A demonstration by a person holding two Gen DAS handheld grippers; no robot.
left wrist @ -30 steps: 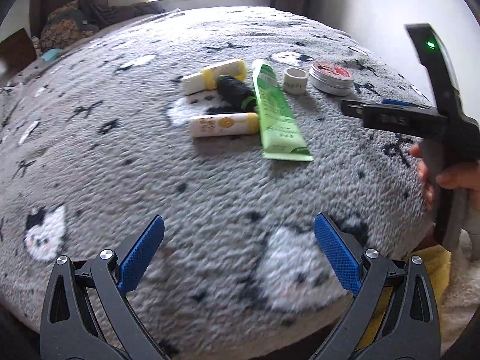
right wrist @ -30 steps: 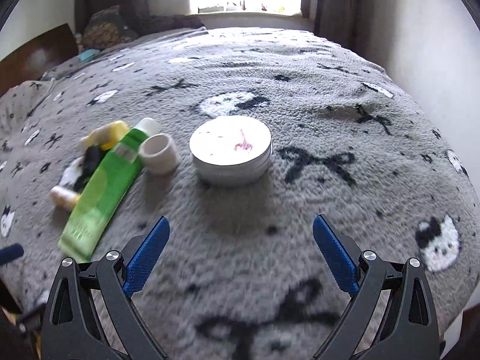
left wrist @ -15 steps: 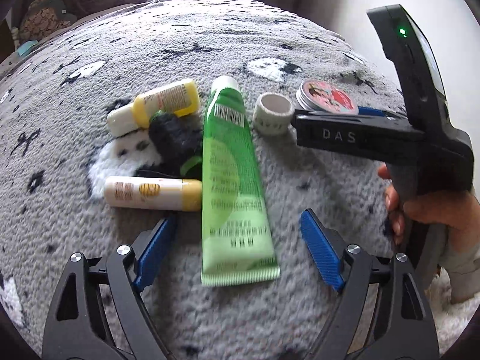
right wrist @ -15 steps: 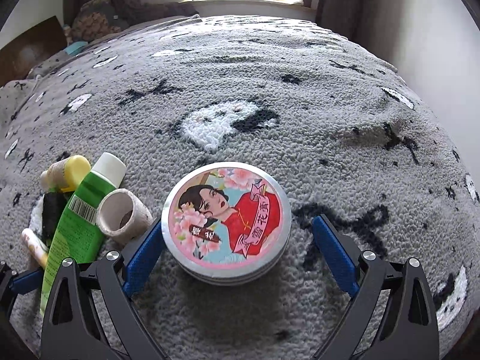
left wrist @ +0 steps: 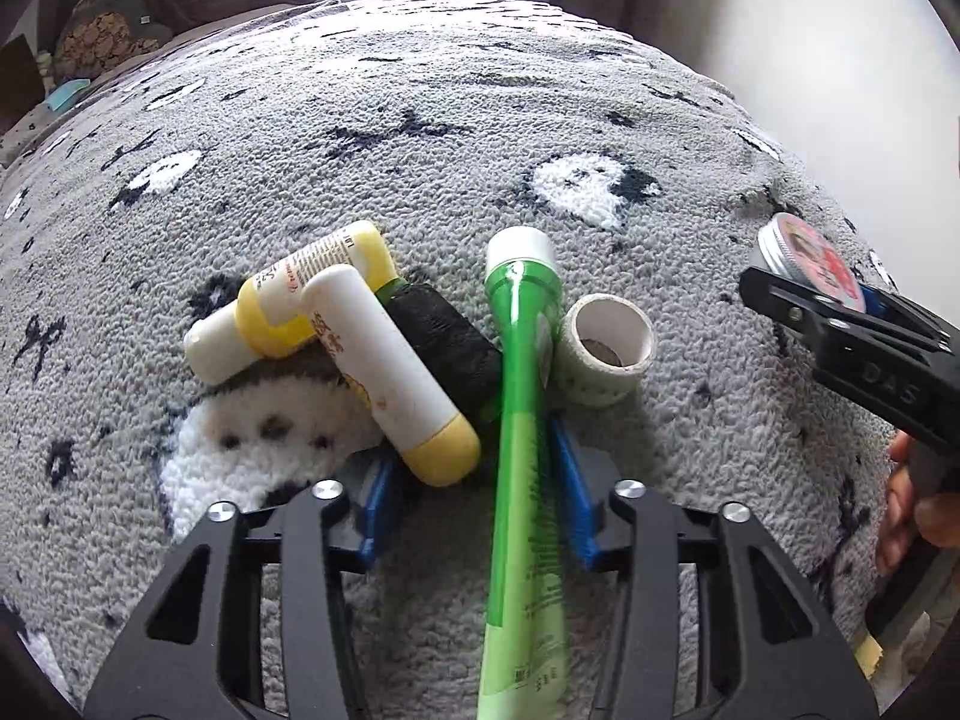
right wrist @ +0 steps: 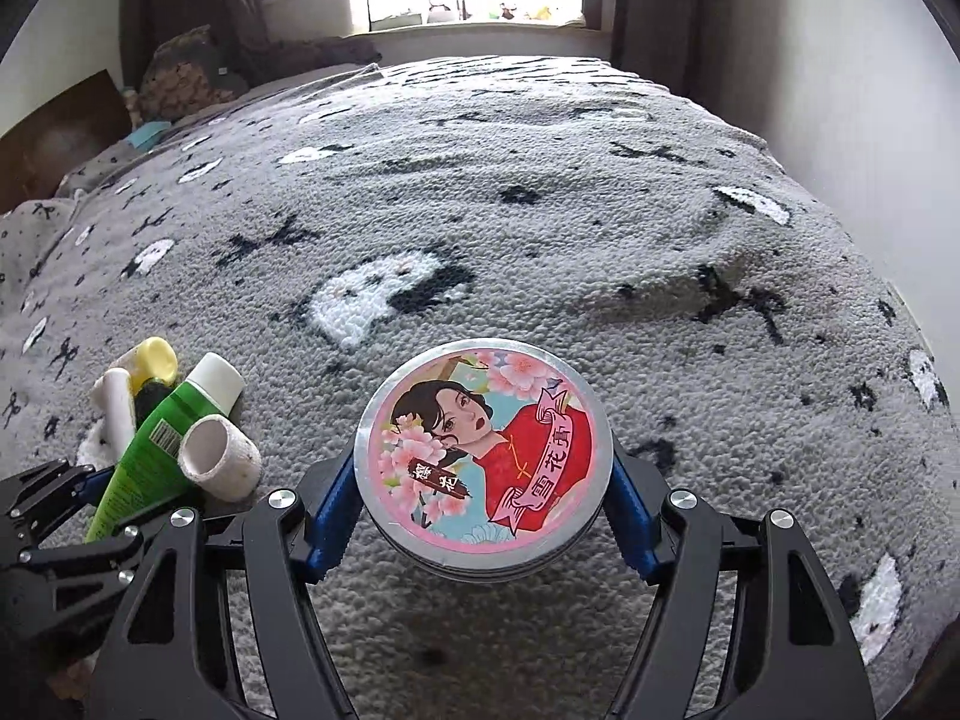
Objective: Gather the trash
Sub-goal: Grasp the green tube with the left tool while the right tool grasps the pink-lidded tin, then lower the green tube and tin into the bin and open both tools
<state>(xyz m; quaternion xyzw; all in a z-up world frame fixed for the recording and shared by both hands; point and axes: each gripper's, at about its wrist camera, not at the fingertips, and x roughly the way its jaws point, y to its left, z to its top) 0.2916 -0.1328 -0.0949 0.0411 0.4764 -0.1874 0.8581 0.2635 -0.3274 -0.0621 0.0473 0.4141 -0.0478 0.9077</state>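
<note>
Green tube (left wrist: pixel 521 396) on grey blanket (left wrist: pixel 420 138), long axis running straight between blue pads of left gripper (left wrist: pixel 474 510), jaws narrow but contact unclear; round tin (right wrist: pixel 483 457) clamped across its rim by right gripper (right wrist: pixel 480 516); both loads apparently ready for lifting.
</note>
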